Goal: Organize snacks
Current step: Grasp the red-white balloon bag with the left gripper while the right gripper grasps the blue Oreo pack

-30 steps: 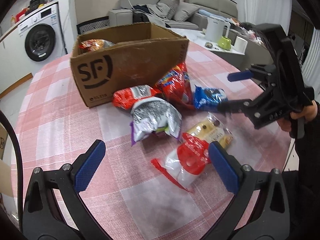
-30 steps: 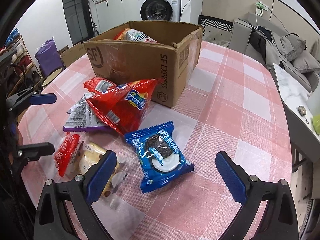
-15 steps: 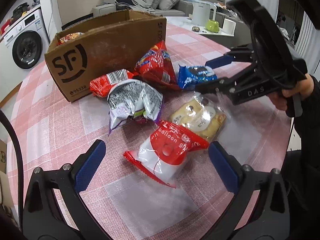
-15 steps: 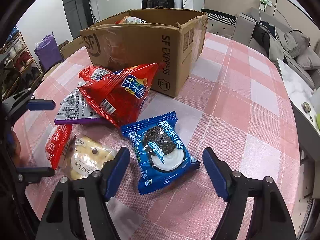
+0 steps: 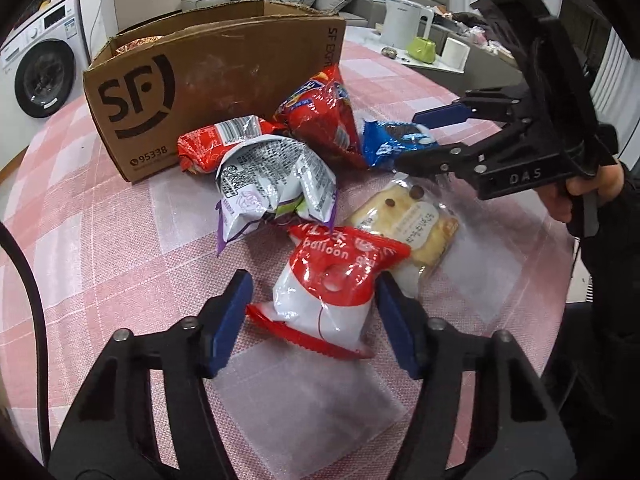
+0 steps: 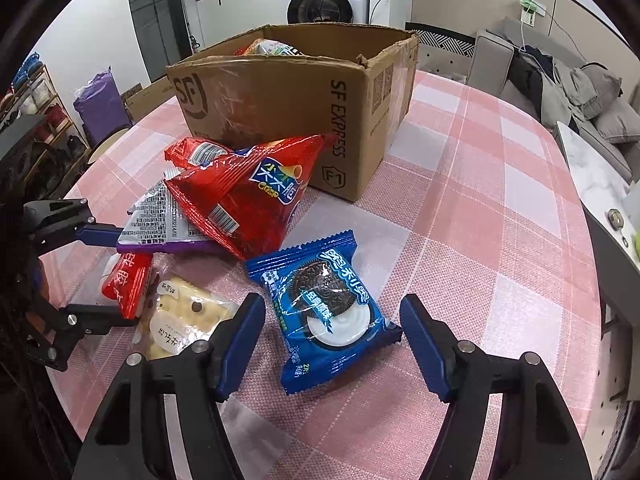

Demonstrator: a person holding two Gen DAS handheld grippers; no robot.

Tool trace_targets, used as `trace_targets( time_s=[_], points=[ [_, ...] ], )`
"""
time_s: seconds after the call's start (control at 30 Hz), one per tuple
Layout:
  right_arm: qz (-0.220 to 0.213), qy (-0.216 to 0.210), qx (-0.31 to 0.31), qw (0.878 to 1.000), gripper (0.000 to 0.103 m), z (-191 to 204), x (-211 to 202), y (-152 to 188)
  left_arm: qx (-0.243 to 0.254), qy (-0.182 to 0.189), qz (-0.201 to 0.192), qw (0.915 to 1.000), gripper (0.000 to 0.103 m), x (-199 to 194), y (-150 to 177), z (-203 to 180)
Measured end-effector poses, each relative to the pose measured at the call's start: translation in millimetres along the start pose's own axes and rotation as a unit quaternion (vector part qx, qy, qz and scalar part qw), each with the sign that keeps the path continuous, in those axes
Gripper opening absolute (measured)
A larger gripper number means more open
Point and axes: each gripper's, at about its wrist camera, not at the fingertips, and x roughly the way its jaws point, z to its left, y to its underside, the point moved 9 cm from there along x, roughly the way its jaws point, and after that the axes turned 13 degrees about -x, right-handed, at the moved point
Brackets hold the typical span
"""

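Several snack packs lie on the pink checked table in front of an open SF cardboard box (image 5: pixel 224 80) (image 6: pixel 304 96). My left gripper (image 5: pixel 316 316) is open around the red and white balloon-gum bag (image 5: pixel 332 280), with one finger on each side. My right gripper (image 6: pixel 332 344) is open around the blue cookie pack (image 6: pixel 324 308), also seen in the left wrist view (image 5: pixel 392 140). A clear biscuit pack (image 5: pixel 412 220) (image 6: pixel 180 320), a silver and purple bag (image 5: pixel 272 184) and a red crisp bag (image 6: pixel 244 196) lie between them.
A snack bag (image 6: pixel 272 46) lies inside the box. A second red bag (image 5: pixel 208 148) rests against the box front. A washing machine (image 6: pixel 324 0) stands behind, a sofa (image 6: pixel 560 84) and a side table with a kettle (image 5: pixel 404 16) lie beyond the table edge.
Both grippers have moved forward and down and narrowed. The left now straddles the balloon-gum bag and the right straddles the blue cookie pack.
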Motion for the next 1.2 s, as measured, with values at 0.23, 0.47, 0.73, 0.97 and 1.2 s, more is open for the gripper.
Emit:
trace_targets(
  time_s=[0.23,0.47,0.73,0.97,1.2],
  points=[
    [-0.001,-0.003,0.0,1.0,0.072,0,1,0,0.008,0.015,-0.004,0.9998,0.05,-14,1,-3],
    [-0.004,-0.006,-0.002,1.0,0.071,1,1,1,0.015,0.019,-0.002,0.9997,0.046,-12,2,-12],
    [-0.015,-0.016,-0.03,0.999,0.046,10,-3,0,0.007,0.044,-0.004,0.999,0.039,-17,0,-15],
    [-0.033,-0.014,-0.035,0.999,0.046,12,-17,-6,0.005,0.046,-0.013,0.9988,0.039,-22,-1,-14],
    [-0.051,-0.012,-0.039,0.998,0.046,14,-31,-11,0.002,0.052,-0.033,0.9981,0.039,-39,-5,-13]
  ],
)
